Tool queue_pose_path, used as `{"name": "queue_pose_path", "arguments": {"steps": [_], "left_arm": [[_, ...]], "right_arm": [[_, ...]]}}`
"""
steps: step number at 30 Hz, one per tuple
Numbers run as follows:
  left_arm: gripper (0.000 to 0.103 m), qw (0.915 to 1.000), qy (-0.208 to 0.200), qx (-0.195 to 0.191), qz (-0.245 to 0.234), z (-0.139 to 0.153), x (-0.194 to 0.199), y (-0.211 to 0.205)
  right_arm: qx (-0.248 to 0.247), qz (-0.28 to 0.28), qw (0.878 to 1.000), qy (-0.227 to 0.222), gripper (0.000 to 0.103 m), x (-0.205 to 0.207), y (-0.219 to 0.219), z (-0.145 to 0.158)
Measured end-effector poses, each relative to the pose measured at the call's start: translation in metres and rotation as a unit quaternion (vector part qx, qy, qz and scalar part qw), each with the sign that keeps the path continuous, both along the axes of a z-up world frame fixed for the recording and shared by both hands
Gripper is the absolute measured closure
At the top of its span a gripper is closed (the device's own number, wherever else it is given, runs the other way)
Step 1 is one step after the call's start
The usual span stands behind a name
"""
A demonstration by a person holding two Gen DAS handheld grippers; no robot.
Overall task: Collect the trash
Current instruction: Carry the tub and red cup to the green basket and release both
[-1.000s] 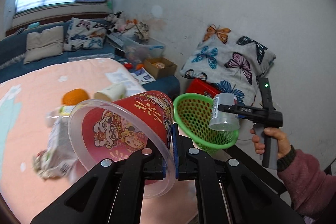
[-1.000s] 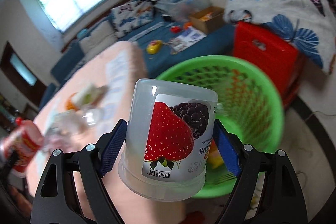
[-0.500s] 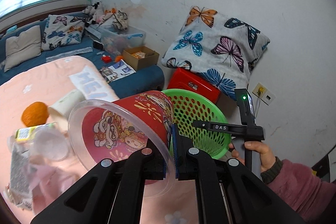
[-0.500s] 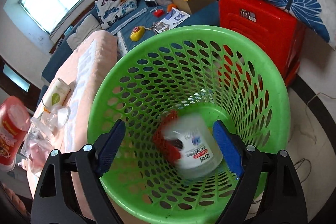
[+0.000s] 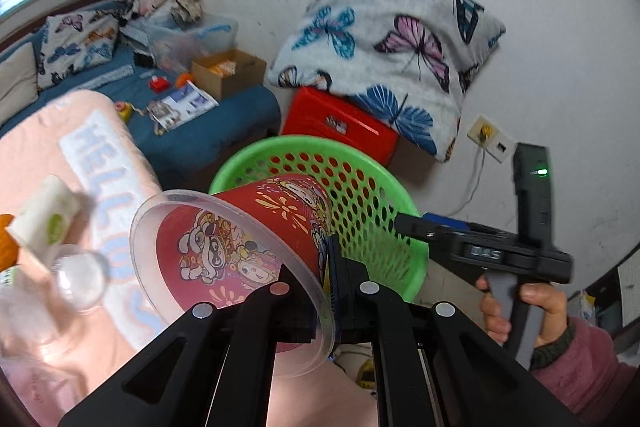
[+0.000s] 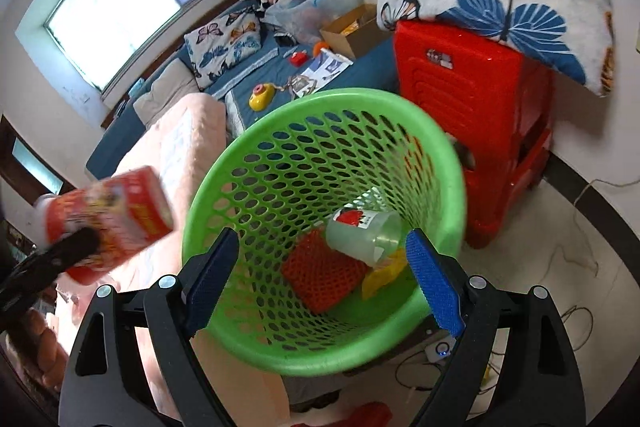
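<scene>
Left wrist view. Left gripper (image 5: 333, 261) pressed together on the wall of the red cartoon-printed paper cup with a clear plastic lid (image 5: 248, 239), lid tipped toward 8 o'clock. Probably carried this way for dumping. Just beyond it, at 1 o'clock, the green perforated plastic basket (image 5: 362, 157). Against a second before: basket drawn much nearer and larger, bedding slid off toward 9 o'clock.

Right wrist view. Right gripper (image 6: 322, 267) spread wide, holding nothing, poised over the basket mouth, evidently for a clean drop. Inside, at 1 o'clock from the pads, the clear plastic strawberry-labelled cup (image 6: 362, 235), fallen on its side against an orange-red mesh piece (image 6: 320, 275). A second earlier, gripped between those pads above the rim. Red cup now blurred at 9 o'clock.
</scene>
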State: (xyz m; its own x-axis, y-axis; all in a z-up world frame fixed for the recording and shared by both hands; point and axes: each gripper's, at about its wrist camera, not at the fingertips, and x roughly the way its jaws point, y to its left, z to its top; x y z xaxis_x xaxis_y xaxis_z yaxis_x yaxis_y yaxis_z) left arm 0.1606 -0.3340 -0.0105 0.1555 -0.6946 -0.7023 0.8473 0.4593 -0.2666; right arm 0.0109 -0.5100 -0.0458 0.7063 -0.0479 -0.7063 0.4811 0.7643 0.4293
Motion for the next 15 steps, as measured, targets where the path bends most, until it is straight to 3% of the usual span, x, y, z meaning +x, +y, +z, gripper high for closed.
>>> {"name": "queue_pose_path", "arguments": {"steps": [6, 8, 10, 15], "left_arm": [[0.095, 0.9994, 0.008, 0.03, -0.014, -0.019, -0.002, -0.025], [0.085, 0.999, 0.014, 0.041, -0.014, -0.025, -0.002, -0.031], [0.084, 0.9987, 0.016, 0.047, -0.015, -0.03, -0.003, -0.033], [0.067, 0.9987, 0.015, 0.047, -0.015, -0.032, -0.006, -0.033]], "right_arm": [[-0.007, -0.015, 1.0, -0.006, 0.018, -0.018, -0.002, 0.001], [-0.003, -0.019, 1.0, -0.006, 0.018, -0.023, -0.003, -0.001], [0.001, -0.023, 1.0, -0.005, 0.018, -0.027, -0.005, -0.004], [0.01, -0.026, 1.0, -0.007, 0.018, -0.031, -0.004, -0.007]]}}
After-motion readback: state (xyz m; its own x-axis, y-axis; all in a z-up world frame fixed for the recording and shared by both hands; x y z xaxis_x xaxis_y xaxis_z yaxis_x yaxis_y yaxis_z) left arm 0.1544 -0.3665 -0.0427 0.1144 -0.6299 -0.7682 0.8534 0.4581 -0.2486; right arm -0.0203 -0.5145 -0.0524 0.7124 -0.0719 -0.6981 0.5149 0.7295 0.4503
